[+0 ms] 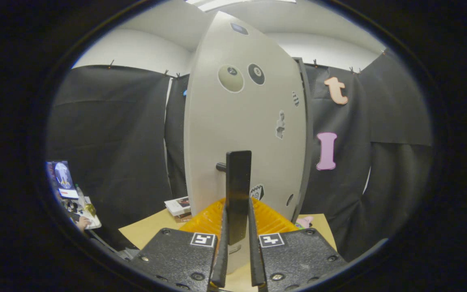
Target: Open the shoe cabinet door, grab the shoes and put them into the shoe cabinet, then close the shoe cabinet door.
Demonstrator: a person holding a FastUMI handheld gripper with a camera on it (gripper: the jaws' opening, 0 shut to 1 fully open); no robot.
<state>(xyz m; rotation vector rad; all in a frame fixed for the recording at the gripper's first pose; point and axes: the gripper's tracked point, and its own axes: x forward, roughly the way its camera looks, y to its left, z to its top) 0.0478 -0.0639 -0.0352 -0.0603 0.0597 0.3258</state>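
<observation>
The tongs (237, 259) point level and straight ahead at the cabinet door (245, 134), their two fingers (220, 259) upright and close together, clamped on the dark flat handle (238, 190) that stands upright between them. The handle rises above the fingertips and joins the door by a short peg on its left side. Just ahead, the door fills the space beyond the fingers; it looks turned slightly, its left edge nearer, and whether it is ajar or flush I cannot tell. Stickers dot its face, too small to make out. Low behind the fingers an orange ribbed thing (213, 217) lies on the counter (148, 233), mostly hidden by the tongs and the handle. Left of the door's foot a stack of books (178, 207) sits on the counter, with bare counter to the left of the tongs. A small pink thing (304, 221) peeks out low on the right. Far left, past the counter's edge, a cluttered side table (81, 209) and a hand (82, 222) are cut off. The shoes cannot be made out
</observation>
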